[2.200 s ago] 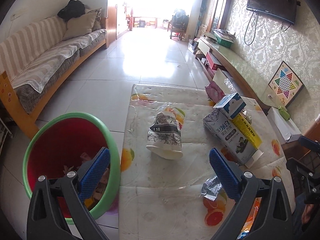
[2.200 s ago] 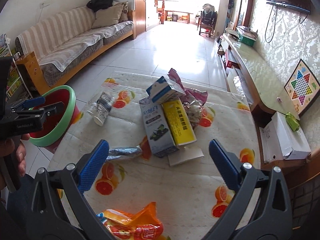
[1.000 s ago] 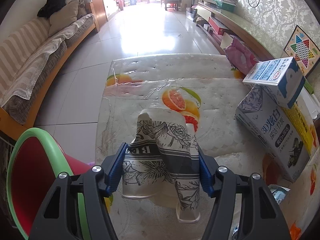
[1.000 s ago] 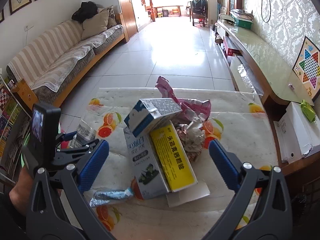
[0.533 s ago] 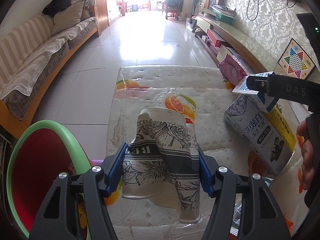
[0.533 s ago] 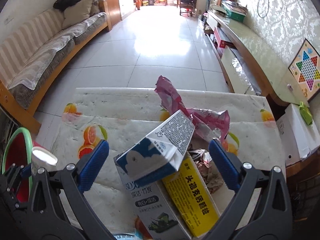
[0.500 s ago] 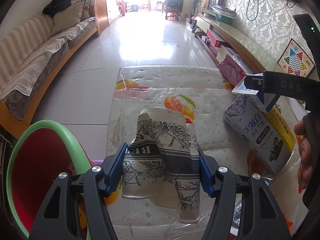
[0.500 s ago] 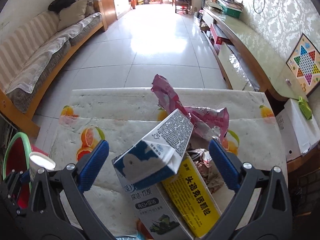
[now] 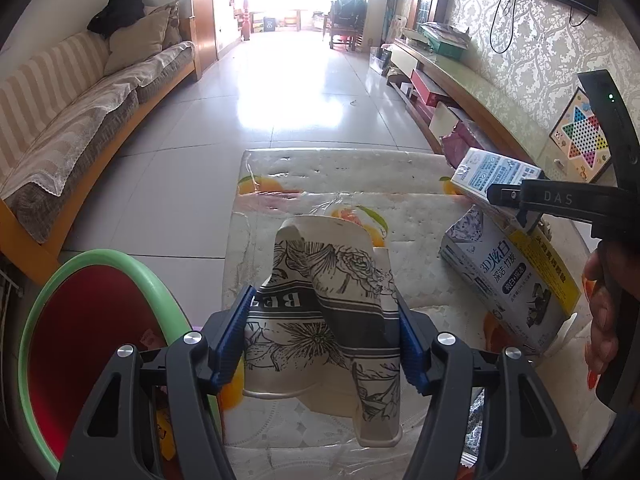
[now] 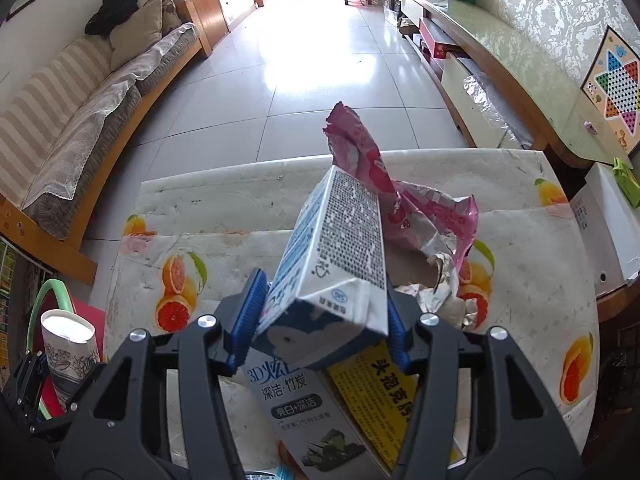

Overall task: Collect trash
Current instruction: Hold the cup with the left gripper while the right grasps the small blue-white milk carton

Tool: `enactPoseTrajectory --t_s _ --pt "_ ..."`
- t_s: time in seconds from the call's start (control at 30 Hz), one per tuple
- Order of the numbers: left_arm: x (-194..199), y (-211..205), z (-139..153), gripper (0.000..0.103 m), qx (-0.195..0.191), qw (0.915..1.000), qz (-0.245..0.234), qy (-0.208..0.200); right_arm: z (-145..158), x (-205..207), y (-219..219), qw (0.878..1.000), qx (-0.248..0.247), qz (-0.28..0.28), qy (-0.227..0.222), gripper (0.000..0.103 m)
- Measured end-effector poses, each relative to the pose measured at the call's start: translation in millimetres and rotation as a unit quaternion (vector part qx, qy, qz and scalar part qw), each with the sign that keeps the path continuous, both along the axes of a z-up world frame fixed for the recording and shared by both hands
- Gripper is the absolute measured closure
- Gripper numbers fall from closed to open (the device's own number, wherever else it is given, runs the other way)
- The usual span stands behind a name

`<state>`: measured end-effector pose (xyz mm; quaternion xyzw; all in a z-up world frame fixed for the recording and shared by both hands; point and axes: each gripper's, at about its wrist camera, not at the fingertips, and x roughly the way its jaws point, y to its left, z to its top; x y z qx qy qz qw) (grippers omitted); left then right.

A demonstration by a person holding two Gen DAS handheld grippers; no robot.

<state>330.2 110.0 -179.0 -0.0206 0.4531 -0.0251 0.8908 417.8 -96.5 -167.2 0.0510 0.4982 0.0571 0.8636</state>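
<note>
The right gripper (image 10: 320,320) has just closed on the milk carton (image 10: 332,256) atop the table's (image 10: 520,240) pile; the left gripper (image 9: 322,340) pinches a crumpled paper cup (image 9: 324,312). Next, I judge, both go into the red bin (image 9: 92,336) just beside the table.

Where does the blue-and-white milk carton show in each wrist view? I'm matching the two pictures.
Left wrist: milk carton at right, gripped by the right tool.
Right wrist: carton centre, between the blue pads.
Shared landmark: checkers board on the right wall.
</note>
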Motion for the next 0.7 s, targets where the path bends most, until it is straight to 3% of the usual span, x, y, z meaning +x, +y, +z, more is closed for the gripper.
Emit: enactPoseTrajectory --t_s 0.1,0.4,0.7 --pt "-2 0 2 0.042 -0.003 1.0 0.002 -0.002 7 -6 -1 1.0 0.006 0.014 -0.009 0.066" --pt "-11 1 12 0.042 -0.009 0.9999 0.003 -0.014 33 -33 -10 0.998 0.019 0.036 -0.039 0.067" --pt "-34 14 45 0.042 -0.018 0.9984 0.021 -0.05 77 -84 -6 0.993 0.01 0.066 -0.094 0.067"
